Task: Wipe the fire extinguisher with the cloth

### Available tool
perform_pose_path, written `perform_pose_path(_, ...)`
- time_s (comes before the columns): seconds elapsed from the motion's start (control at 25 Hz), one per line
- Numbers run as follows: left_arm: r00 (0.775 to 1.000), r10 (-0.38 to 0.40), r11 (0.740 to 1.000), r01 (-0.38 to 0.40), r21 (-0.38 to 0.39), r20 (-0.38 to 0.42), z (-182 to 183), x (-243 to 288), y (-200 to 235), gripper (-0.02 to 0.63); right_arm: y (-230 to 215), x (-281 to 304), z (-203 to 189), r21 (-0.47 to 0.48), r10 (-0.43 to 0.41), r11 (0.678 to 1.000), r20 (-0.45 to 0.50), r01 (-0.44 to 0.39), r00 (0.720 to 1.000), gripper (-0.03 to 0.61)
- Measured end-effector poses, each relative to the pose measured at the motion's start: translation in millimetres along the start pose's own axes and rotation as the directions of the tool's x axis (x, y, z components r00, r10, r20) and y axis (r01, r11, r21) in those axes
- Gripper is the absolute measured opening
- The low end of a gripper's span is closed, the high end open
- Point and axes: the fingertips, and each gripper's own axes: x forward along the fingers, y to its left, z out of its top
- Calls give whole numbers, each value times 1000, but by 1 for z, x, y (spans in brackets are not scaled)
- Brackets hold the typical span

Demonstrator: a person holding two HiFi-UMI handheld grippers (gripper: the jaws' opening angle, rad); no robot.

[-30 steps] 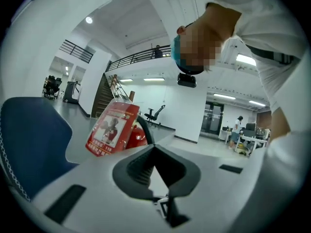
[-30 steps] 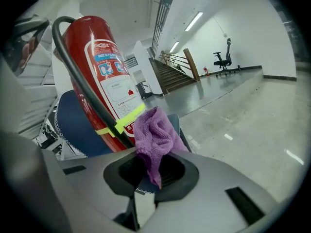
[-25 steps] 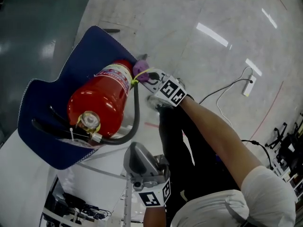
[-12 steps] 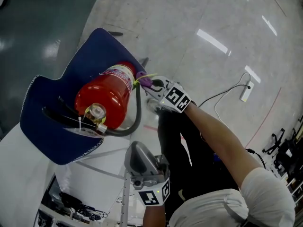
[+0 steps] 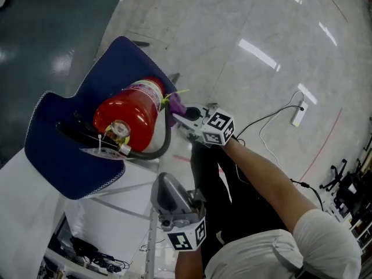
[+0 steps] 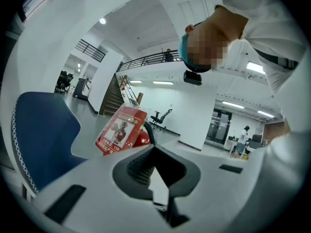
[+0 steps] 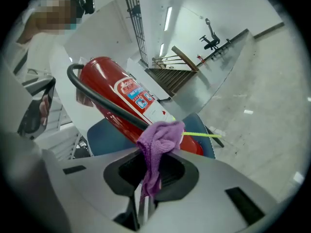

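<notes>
A red fire extinguisher (image 5: 127,116) with a black hose (image 5: 165,138) lies on a blue chair (image 5: 64,150), its valve end toward me. My right gripper (image 5: 187,116) is shut on a purple cloth (image 5: 176,104) and holds it against the extinguisher's base end, next to a yellow-green tag. In the right gripper view the cloth (image 7: 157,144) bunches over the jaws in front of the red body (image 7: 116,101) and its label. My left gripper (image 5: 170,197) hangs below the chair, jaws shut with nothing in them; its view shows the label (image 6: 120,130) and the chair (image 6: 41,135).
The chair stands on a pale glossy floor (image 5: 250,45). A white power strip (image 5: 297,116) with its cable lies on the floor to the right. Cables and gear clutter the bottom left (image 5: 87,251). My dark trousers (image 5: 226,202) are below the right gripper.
My right gripper and the cloth slid down along the extinguisher's base end, toward the lower right. The head view shifted a little. The left gripper stayed put.
</notes>
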Motion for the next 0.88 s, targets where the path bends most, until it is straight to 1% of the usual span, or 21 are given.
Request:
perform_pose_path(0.12,1000,4,1000,-4,-4,8,7,-3,-1,5,18,-7,16,32,8,999,44,-9,999,51)
perform_pose_path(0.24,1000,9,1000,-9,-12,17,19,-7,-3,5,34,-17,30,35,4,999,60,-6,998,51)
perform_pose_path(0.36,999,9,1000,-8,-14,32,31,-10,-3,5,45,-26,44,20,-2,1000,66,1,998,51)
perform_pose_path(0.44,999,20,1000,-20,-1,42,39,-13,-1,5,53,-31,54,11,-4,1000,73,4,997,51)
perform_pose_path(0.68,999,29,1000,-29,10,46,63,-21,-2,5,95,-53,97,-19,13,1000,104,-11,994,51)
perform_pose_path(0.88,997,76,996,-77,40,31,77,-29,4,5,136,-62,137,-74,42,997,125,-33,991,51)
